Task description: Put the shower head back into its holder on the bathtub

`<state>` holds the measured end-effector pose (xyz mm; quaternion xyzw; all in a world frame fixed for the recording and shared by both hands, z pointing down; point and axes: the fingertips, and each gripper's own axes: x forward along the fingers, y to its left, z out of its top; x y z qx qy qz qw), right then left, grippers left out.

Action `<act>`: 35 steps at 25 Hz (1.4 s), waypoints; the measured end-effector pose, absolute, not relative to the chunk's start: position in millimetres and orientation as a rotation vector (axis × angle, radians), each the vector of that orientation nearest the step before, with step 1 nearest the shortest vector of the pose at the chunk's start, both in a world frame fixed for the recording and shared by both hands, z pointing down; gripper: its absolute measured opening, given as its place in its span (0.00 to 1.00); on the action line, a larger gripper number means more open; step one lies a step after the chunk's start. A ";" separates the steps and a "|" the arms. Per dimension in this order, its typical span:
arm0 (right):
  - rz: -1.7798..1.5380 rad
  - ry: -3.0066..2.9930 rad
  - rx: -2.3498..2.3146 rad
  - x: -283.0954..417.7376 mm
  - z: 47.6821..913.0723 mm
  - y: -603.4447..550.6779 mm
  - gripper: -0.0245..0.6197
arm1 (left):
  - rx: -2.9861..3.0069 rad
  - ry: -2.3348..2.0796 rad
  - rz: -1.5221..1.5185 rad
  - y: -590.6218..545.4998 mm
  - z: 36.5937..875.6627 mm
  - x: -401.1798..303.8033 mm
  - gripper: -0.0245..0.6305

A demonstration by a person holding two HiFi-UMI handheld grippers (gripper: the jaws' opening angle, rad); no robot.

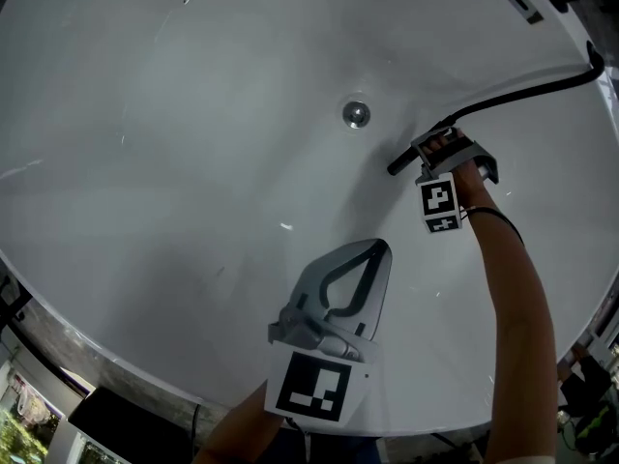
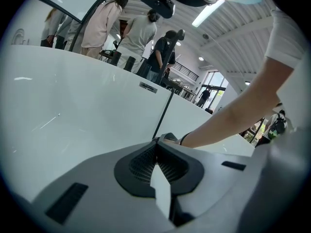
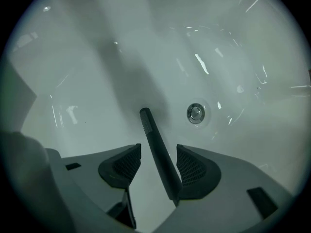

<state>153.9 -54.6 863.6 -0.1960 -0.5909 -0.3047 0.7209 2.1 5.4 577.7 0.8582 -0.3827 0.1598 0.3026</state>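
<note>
Black slim wand-shaped shower head point(image 3: 154, 144) sits down in white glossy bathtub point(image 1: 174, 162), btwn right gripper point(image 3: 158, 161) jaws, which are spread, not yet clamped. Left gripper point(image 2: 158, 161) pinched together, empty. Step: grasp. Next: squeeze, lift twd holder.

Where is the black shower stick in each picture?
Head view: the shower head lies right of middle, at the right claw, its hose running up to the right.
Left gripper view: not seen; only a thin dark line, probably the hose, above the shut left claw.
Right gripper view: in the middle, between the open jaws.
Shared landmark: the round drain, in the head and right gripper views.
</note>
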 end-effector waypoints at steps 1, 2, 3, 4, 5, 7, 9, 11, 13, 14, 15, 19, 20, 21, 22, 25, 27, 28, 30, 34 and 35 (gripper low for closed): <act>-0.688 -1.296 -0.454 152.2 866.6 -55.4 0.37 | 2.274 -1.015 0.430 5.1 578.1 1.8 0.04; -0.700 -1.285 -0.476 150.9 869.8 -55.5 0.37 | 2.270 -1.012 0.429 4.9 578.2 1.8 0.04; -0.707 -1.274 -0.497 150.3 873.1 -54.8 0.37 | 2.265 -1.002 0.420 5.3 577.6 2.0 0.04; -0.709 -1.262 -0.516 150.5 876.7 -53.7 0.37 | 2.255 -0.989 0.401 6.2 575.9 2.2 0.04; -0.707 -1.251 -0.529 151.1 880.4 -52.6 0.36 | 2.239 -0.975 0.375 7.4 573.9 2.1 0.04; -0.695 -1.232 -0.546 153.1 888.1 -51.8 0.36 | 2.199 -0.962 0.331 8.7 571.7 0.3 0.04; -0.686 -1.205 -0.566 157.3 895.9 -51.9 0.36 | 2.170 -0.964 0.321 9.4 572.7 -2.8 0.04; -0.680 -1.172 -0.588 162.8 902.5 -51.2 0.36 | 2.157 -0.965 0.334 11.5 573.7 -5.1 0.04; -0.683 -1.147 -0.602 165.9 907.7 -51.9 0.36 | 2.153 -0.965 0.341 12.8 574.0 -5.9 0.04; -0.688 -1.138 -0.607 166.3 909.7 -53.2 0.36 | 2.154 -0.965 0.341 13.0 574.0 -5.9 0.04; -0.693 -1.133 -0.611 166.0 911.5 -54.6 0.36 | 2.155 -0.965 0.341 13.0 573.9 -5.8 0.04; -0.700 -1.127 -0.636 161.3 919.2 -50.0 0.36 | 2.164 -0.965 0.332 12.1 573.5 -4.5 0.04; -0.700 -1.125 -0.638 160.5 920.7 -49.2 0.35 | 2.167 -0.965 0.329 11.9 573.4 -4.1 0.04; -0.699 -1.123 -0.636 160.0 921.8 -49.4 0.32 | 2.169 -0.965 0.327 11.6 573.3 -3.8 0.04; -0.697 -1.119 -0.635 159.9 922.3 -50.3 0.28 | 2.171 -0.965 0.325 11.4 573.2 -3.5 0.04; -0.691 -1.107 -0.639 161.7 922.5 -50.2 0.27 | 2.178 -0.963 0.319 11.1 572.5 -2.5 0.04; -0.679 -1.108 -0.636 162.9 922.0 -48.7 0.26 | 2.183 -0.959 0.316 11.1 571.6 -1.8 0.04; -0.676 -1.109 -0.633 163.4 921.4 -48.4 0.26 | 2.186 -0.957 0.314 11.1 571.0 -1.4 0.04; -0.673 -1.114 -0.623 163.5 919.9 -47.9 0.25 | 2.193 -0.951 0.310 11.3 569.4 -0.5 0.04; -0.680 -1.142 -0.602 157.4 913.7 -45.5 0.25 | 2.207 -0.940 0.302 11.4 566.3 1.2 0.04; -0.683 -1.149 -0.597 156.0 911.2 -45.3 0.25 | 2.210 -0.940 0.301 11.2 566.3 1.3 0.04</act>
